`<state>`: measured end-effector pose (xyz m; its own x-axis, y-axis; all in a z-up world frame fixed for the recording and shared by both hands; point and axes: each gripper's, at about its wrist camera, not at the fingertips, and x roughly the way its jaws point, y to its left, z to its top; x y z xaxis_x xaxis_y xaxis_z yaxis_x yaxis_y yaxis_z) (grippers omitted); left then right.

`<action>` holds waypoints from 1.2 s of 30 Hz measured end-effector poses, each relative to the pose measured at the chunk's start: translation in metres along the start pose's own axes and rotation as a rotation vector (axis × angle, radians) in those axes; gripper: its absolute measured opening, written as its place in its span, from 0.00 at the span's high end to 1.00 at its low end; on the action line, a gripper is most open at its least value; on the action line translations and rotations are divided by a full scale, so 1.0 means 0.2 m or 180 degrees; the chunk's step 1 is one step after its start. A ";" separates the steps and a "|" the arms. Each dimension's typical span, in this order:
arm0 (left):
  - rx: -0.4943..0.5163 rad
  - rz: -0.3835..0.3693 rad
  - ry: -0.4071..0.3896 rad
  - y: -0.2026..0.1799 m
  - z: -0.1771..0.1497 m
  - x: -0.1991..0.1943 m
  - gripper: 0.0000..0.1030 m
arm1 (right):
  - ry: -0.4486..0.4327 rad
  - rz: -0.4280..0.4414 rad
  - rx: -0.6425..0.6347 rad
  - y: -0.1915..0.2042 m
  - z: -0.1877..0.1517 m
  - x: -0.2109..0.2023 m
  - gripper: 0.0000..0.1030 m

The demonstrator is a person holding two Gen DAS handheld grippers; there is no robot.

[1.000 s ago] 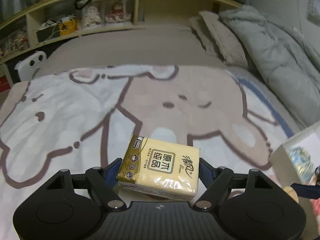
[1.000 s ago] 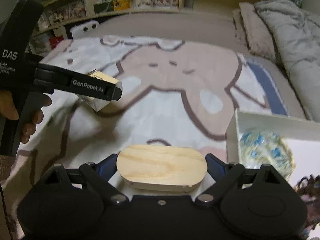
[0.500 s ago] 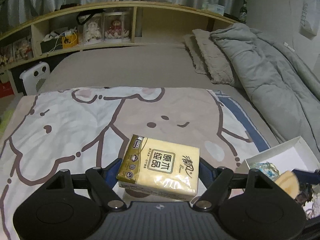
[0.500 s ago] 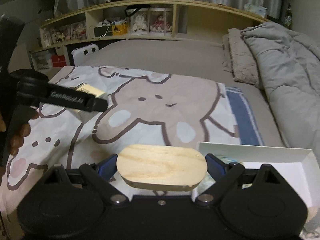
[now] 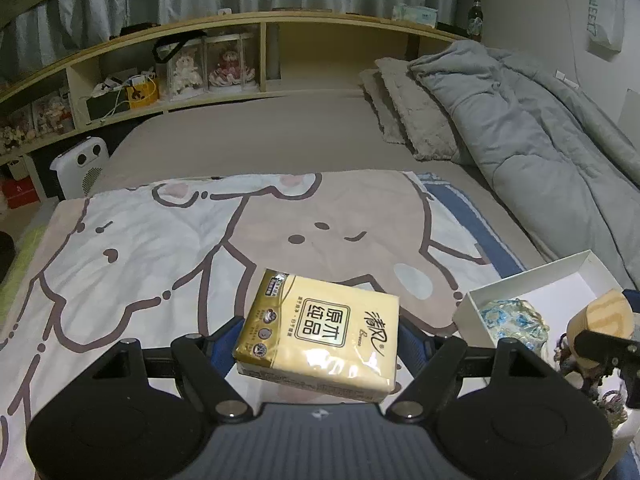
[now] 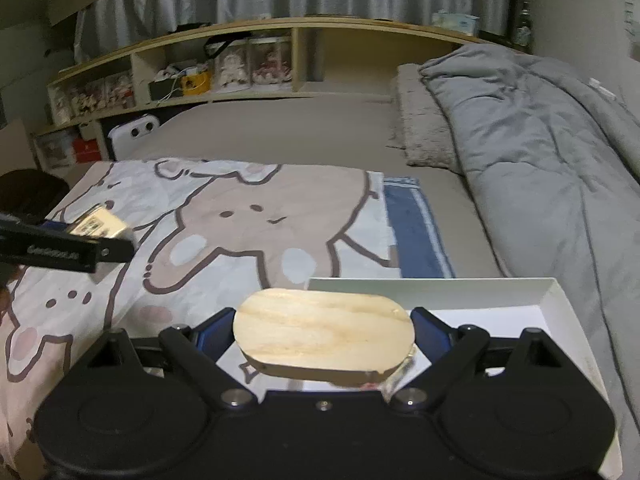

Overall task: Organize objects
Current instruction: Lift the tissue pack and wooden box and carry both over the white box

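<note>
Glossy tissue pack (image 5: 320,334), oval wooden block (image 6: 323,334)

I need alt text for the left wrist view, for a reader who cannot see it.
The left gripper holds a yellow tissue pack above a bed covered by a cartoon blanket. At the right, a white box sits open, with the right gripper holding a wooden piece over it.

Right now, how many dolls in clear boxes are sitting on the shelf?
2. Both stand side by side in the wooden headboard shelf: the pale doll in a clear box left, the pink-dressed doll in a clear box right. Others may be hidden.
</note>
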<state>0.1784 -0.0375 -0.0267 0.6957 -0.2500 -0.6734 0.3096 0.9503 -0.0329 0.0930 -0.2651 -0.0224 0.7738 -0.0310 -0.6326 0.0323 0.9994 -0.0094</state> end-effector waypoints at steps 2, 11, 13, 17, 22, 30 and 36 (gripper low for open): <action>-0.0016 -0.0019 -0.0020 -0.02 0.00 -0.02 0.24 | -0.0029 -0.0007 0.0035 -0.03 0.00 -0.02 0.10; -0.0091 -0.0071 -0.0087 -0.08 0.00 -0.09 0.24 | -0.0155 0.0063 0.0089 -0.13 0.00 -0.08 0.10; -0.0137 -0.0106 -0.0081 -0.11 0.00 -0.09 0.24 | -0.0186 0.0073 0.0112 -0.17 0.01 -0.09 0.10; -0.0048 -0.0153 -0.0062 -0.22 0.02 -0.07 0.24 | -0.0219 0.0037 0.0248 -0.30 0.02 -0.09 0.10; 0.0089 -0.0276 -0.0065 -0.43 0.07 -0.02 0.24 | -0.0167 -0.0133 0.0379 -0.46 -0.01 -0.05 0.10; 0.0180 -0.0564 -0.0013 -0.79 0.13 0.10 0.24 | -0.0138 -0.0383 0.0655 -0.74 -0.06 -0.01 0.10; 0.0053 -0.0814 0.0168 -1.03 0.18 0.26 0.24 | -0.0074 -0.0433 0.0715 -0.89 -0.13 0.07 0.10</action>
<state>0.1739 -0.2525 -0.0290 0.5587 -0.4713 -0.6824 0.4821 0.8541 -0.1952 0.0807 -0.4420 -0.0494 0.7670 -0.1679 -0.6193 0.2748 0.9581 0.0805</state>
